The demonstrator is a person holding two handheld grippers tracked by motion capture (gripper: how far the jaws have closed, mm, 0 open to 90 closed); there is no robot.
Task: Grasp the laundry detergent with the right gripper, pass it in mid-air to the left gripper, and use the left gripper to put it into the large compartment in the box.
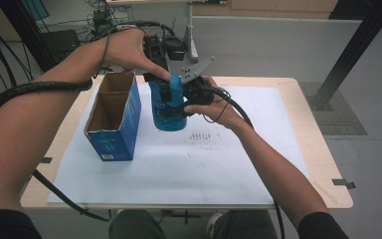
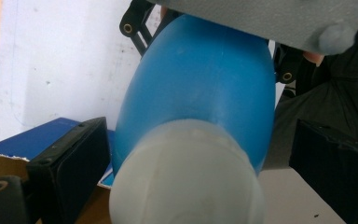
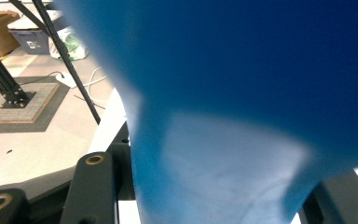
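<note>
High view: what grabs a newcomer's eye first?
A blue bottle held upright above the middle of the white mat, the right gripper clamped on its side and the left gripper over its top. Just left stands an open blue carton.

A light wooden table point(image 1: 306, 107) carries a large white sheet point(image 1: 238, 164). An open blue cardboard box point(image 1: 114, 122) stands on the sheet's left side.

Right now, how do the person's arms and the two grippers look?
Both forearms are bare, with dark short sleeves. The left gripper and right gripper are black, each trailing a thick black cable; the right carries a grey three-cornered plate. Their jaws are black, blocky pads.
</note>
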